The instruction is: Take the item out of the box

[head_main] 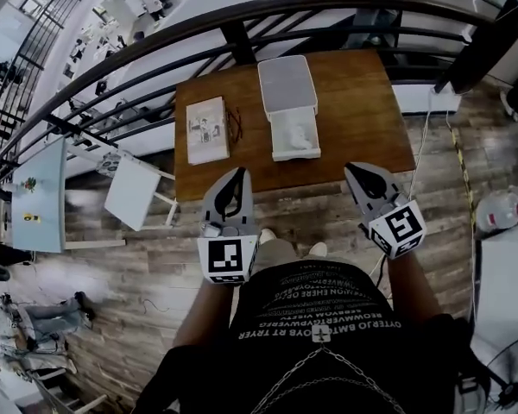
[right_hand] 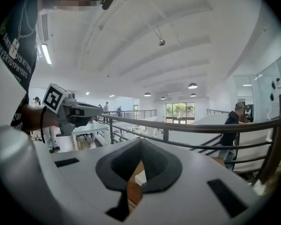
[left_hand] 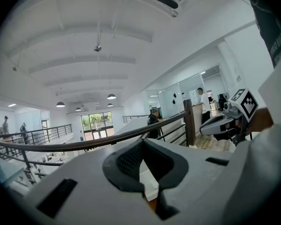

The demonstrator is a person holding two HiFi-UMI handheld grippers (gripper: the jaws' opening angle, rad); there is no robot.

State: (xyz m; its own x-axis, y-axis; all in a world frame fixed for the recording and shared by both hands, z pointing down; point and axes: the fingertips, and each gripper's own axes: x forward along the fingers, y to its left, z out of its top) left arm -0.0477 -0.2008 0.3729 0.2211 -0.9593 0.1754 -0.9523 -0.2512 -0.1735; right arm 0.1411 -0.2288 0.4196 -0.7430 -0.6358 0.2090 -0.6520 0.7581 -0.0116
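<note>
The room was an upper landing with a plank floor (head_main: 112,317), closed off across the top of the frame by a dark curved railing (head_main: 242,11). Against that railing, in the upper middle, stood a brown wooden table (head_main: 371,136). On it, right of centre, a white box (head_main: 274,142) lay open, its lid (head_main: 287,84) thrown back towards the railing. A booklet (head_main: 207,129) lay well apart on the left of the table. The item (head_main: 299,134), pale and hard to tell from the lining, sat inside the box.

Both tools were held low in the middle of the frame, short of the table's near edge. The left claw (head_main: 239,173) had its tips together on nothing, and the right claw (head_main: 351,170) was likewise shut and empty.

The step in hand looked to be the reach, not yet begun. The right claw was probably the better choice, since the box sat nearer its side. It would need to open before it came down and enter from above, clear of the box walls. A grip across the narrow part of the item seemed safest. The left claw could press on the box rim or lid so that the light box did not lift with the item. A straight upward pull would likely keep the item from catching the wall.
</note>
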